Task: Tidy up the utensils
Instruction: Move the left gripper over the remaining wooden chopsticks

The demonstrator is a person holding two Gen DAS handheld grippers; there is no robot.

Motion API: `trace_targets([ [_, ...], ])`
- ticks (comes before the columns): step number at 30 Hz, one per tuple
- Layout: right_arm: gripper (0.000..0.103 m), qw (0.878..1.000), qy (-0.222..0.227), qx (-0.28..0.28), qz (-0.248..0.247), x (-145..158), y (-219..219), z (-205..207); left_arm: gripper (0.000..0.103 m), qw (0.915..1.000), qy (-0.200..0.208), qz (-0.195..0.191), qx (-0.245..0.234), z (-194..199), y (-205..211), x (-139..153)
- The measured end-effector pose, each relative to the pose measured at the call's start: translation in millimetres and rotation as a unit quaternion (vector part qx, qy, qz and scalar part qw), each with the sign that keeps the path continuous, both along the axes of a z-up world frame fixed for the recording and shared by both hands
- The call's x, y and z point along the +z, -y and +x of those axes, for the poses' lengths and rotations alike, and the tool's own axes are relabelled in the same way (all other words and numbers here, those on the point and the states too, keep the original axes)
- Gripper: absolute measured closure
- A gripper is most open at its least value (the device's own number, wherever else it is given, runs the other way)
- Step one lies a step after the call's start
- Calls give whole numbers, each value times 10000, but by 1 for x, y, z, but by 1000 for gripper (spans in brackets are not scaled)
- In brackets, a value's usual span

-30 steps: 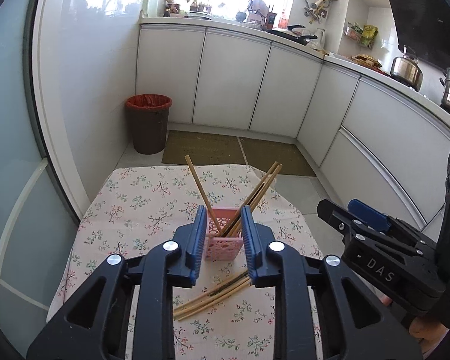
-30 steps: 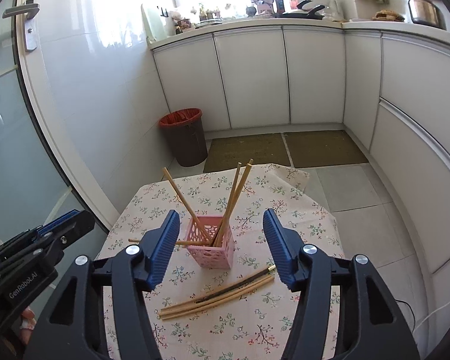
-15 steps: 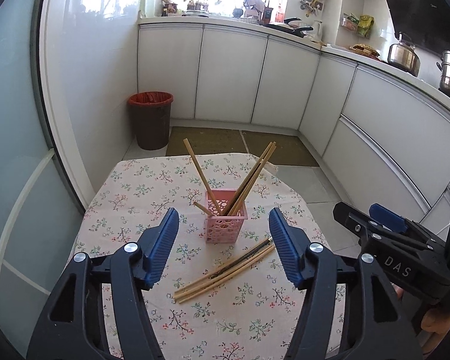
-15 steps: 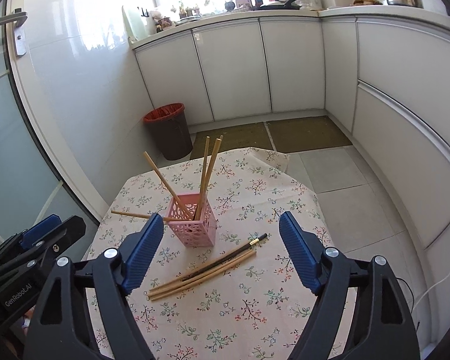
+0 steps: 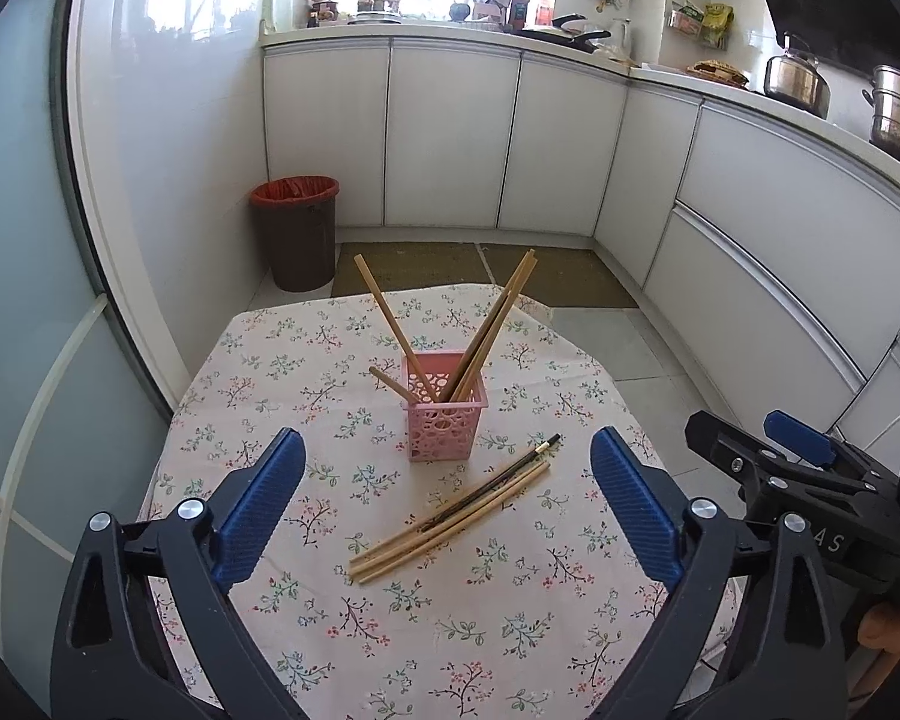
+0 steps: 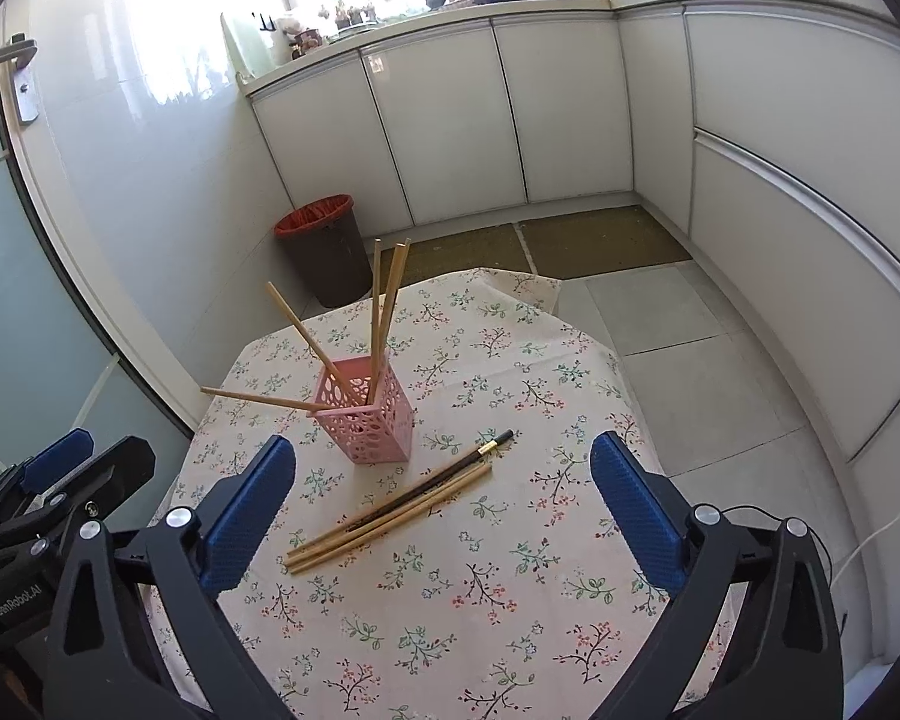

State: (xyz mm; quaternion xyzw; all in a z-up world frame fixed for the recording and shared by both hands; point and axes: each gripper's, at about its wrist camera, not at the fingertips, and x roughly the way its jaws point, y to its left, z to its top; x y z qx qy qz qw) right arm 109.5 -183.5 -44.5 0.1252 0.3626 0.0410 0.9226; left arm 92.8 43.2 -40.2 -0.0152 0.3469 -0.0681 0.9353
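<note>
A pink perforated holder stands upright mid-table with several wooden chopsticks leaning out of it. In front of it several loose chopsticks, one of them dark, lie in a bundle on the floral tablecloth. My left gripper hovers over that bundle, its jaws opening wide with nothing between the pads. My right gripper is likewise opening and holds nothing. Each gripper shows at the side edge of the other's view.
White kitchen cabinets run along the back and right. A brown bin with a red liner stands on the floor beyond the table. A glass door is at the left. Pots sit on the counter.
Both grippers have opened from nearly shut or half open to wide. Both have drawn back from the holder, so the table and loose chopsticks show more fully.
</note>
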Motion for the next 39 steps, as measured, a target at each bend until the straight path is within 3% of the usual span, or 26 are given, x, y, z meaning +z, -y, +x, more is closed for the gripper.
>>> trace_targets([
  [9,7,9941,-923,-511,247,-66,47,-8,7,9960,-877,174,72,5,-20,-47],
  [16,7,9885,-1255,-788,292,-103,63,-13,7,9844,-1679,107,519,21,-59,-103],
  [24,7,9866,-1441,-702,294,-117,62,-14,7,9650,-2468,149,872,52,-89,-165],
  [27,7,9853,-1507,-720,352,-120,64,-14,9,9655,-2483,326,707,61,-86,-174],
  [30,7,9840,-1574,-726,418,-123,66,-13,22,9680,-2337,873,268,66,-74,-184],
  [32,7,9836,-1577,-750,446,-123,68,-13,43,9645,-2245,1385,-92,65,-64,-193],
  [34,7,9832,-1573,-788,487,-123,70,-13,56,9604,-2162,1678,-518,60,-53,-200],
  [36,7,9821,-1607,-811,550,-125,71,-13,59,9584,-2131,1677,-893,55,-45,-202],
  [39,7,9806,-1667,-784,670,-127,73,-11,62,9556,-2114,1753,-1066,55,-38,-206],
])
